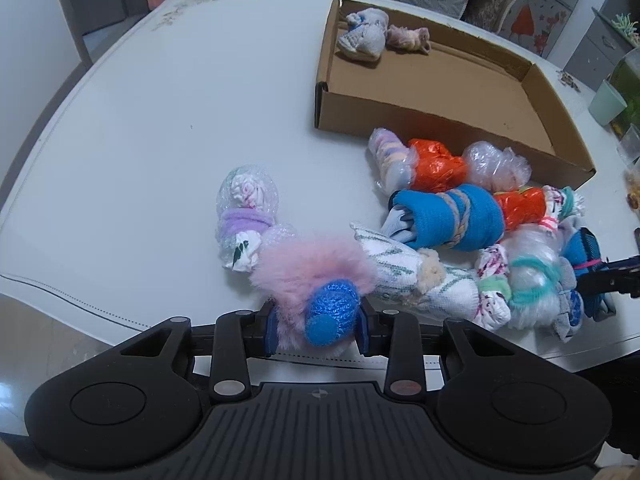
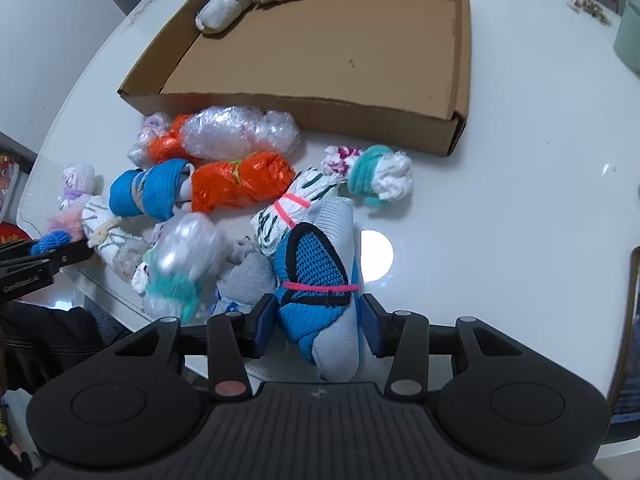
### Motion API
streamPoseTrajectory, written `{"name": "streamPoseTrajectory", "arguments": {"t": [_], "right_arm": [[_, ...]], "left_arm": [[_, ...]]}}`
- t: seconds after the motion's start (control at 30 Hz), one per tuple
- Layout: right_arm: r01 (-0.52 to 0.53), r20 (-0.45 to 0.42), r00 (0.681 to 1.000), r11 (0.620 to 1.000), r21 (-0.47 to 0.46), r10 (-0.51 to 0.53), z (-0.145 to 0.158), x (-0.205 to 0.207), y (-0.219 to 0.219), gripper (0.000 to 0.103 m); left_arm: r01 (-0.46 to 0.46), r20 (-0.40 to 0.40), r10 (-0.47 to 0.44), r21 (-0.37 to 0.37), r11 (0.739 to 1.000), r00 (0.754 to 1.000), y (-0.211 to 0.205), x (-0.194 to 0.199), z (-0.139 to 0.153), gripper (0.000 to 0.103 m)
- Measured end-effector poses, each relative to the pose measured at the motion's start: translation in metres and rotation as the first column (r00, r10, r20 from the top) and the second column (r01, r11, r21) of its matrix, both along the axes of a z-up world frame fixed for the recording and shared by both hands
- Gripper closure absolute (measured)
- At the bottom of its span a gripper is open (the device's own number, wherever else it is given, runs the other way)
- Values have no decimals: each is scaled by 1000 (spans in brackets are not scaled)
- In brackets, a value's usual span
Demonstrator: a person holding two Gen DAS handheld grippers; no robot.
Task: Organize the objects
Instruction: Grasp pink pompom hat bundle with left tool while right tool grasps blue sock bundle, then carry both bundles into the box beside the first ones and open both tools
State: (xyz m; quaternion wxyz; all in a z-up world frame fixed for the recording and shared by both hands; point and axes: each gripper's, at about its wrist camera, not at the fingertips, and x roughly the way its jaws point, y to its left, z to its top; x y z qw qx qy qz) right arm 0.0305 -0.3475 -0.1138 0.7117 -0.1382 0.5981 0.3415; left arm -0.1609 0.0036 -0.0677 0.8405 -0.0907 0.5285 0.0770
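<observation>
While gripped by right tool (image 2: 318, 322), blue-grey bundle (image 2: 320, 280) seemingly lengthwise, tray-pointing (image 2: 304, 116).

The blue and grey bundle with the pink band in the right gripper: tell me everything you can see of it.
The blue and grey bundle looks like rolled knit fabric: bright blue mesh edged in black over pale grey cloth, cinched by a thin pink elastic band. It sits lengthwise between the right gripper's blue pads, which flank both sides; contact looks likely. Its far end lies against a white, green-patterned bundle. It is at the near edge of the white table.
</observation>
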Motion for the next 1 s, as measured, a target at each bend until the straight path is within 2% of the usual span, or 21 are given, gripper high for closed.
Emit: {"name": "streamPoseTrajectory", "arguments": {"t": [0.13, 0.3, 0.6, 1.0], "right_arm": [[26, 11, 1000, 999, 20, -26, 7, 4, -7, 64], [50, 27, 998, 998, 25, -50, 12, 8, -13, 64], [112, 50, 992, 991, 77, -116, 24, 18, -22, 64], [168, -30, 986, 965, 201, -166, 37, 23, -33, 65]], "left_arm": [[-18, -7, 18, -29, 999, 1000, 2, -7, 5, 62], [6, 8, -6, -20, 1000, 1000, -3, -13, 14, 62], [40, 115, -41, 10, 999, 992, -7, -10, 48, 62], [55, 166, -51, -16, 998, 985, -8, 0, 65, 61]]}}
